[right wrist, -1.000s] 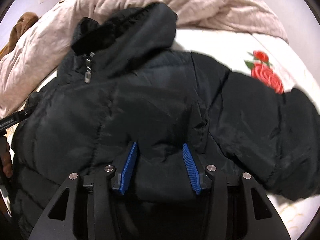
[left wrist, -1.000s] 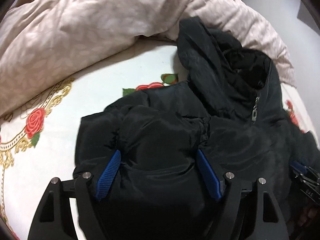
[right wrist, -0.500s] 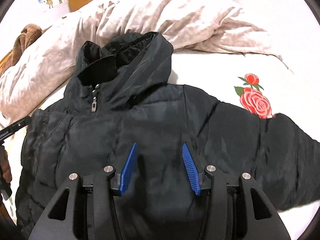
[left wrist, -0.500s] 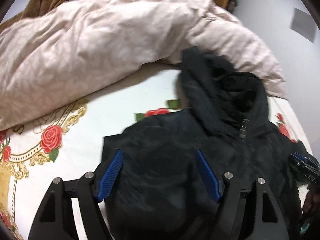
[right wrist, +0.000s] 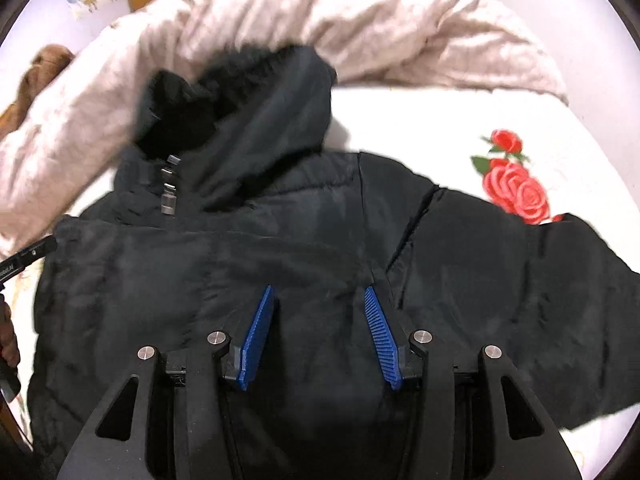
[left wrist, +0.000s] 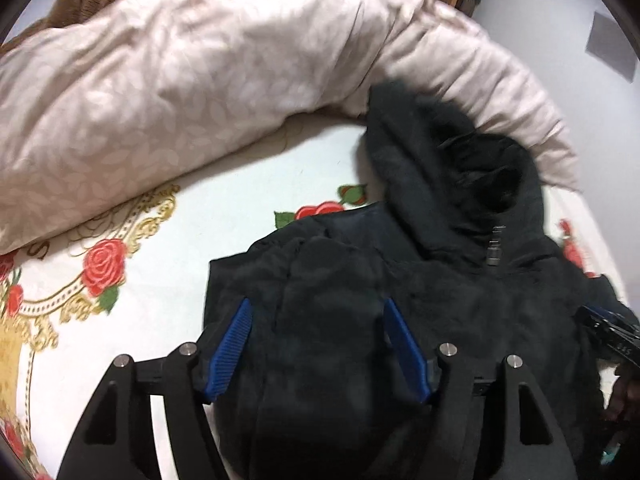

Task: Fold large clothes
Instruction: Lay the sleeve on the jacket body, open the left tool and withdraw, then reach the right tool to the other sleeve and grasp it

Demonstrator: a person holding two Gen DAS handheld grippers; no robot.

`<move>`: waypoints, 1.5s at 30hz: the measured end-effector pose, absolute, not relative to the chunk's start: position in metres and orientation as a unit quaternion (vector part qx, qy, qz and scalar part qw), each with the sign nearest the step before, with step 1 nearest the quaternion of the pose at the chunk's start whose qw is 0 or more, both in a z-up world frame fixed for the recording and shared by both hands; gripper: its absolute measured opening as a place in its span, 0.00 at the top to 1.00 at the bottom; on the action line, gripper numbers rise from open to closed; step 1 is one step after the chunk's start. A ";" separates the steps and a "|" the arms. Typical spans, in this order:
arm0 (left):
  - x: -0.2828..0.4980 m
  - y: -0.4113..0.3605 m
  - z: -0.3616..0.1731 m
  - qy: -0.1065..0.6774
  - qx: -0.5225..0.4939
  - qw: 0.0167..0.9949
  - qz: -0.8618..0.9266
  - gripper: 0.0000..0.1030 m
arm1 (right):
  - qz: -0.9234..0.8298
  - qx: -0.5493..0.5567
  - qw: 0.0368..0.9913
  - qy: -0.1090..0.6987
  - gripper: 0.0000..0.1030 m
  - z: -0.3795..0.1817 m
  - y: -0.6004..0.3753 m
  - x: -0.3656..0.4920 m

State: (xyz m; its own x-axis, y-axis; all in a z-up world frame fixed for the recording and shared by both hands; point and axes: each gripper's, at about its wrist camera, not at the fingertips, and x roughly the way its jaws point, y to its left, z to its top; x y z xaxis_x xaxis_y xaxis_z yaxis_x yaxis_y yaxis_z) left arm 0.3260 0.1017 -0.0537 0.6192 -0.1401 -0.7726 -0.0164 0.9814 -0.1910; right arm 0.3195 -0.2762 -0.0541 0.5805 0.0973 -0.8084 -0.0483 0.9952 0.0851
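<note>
**Black tongs, blue pads**

The left tongs [left wrist: 316,344] are a matte black frame of angular arms with triangular cut-outs and round silver screw heads. Their fingers [left wrist: 234,344] carry ribbed blue pads. The right tongs [right wrist: 320,332] share that build; white lettering marks the black bar at the left view's right edge.

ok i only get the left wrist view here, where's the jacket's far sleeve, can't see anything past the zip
Observer: In the right wrist view the sleeve lies spread out sideways over the bedsheet. Its upper edge sits just under the rose print.
Operator: and is the other hand actually gripping anything
Observer: It looks so. The right gripper has a puffy fold of the jacket filling the gap between its blue pads.
</note>
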 end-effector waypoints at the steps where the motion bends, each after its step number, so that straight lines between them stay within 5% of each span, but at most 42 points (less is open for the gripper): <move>1: 0.315 0.102 -0.051 0.429 -0.092 0.898 -0.036 0.32 | 0.044 0.026 0.892 0.449 0.53 -0.050 -0.276 0.309; 12: 0.308 0.090 -0.092 0.478 -0.084 0.874 -0.022 0.31 | 0.050 0.012 0.871 0.489 0.53 -0.093 -0.270 0.300; 28: 0.164 0.055 0.005 0.434 -0.097 0.894 -0.049 0.32 | 0.036 0.028 0.897 0.439 0.52 -0.008 -0.271 0.157; 45: 0.076 0.009 0.048 0.427 -0.075 0.897 -0.088 0.31 | 0.024 0.048 0.917 0.395 0.52 0.036 -0.291 0.054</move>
State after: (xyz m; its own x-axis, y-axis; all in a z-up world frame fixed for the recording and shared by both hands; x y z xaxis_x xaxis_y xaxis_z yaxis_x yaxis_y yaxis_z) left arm 0.0762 0.0086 0.0483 0.6206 -0.2213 -0.7523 0.0929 0.9733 -0.2097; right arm 0.0538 -0.2908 0.0365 0.6868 0.0826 -0.7221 -0.0064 0.9942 0.1076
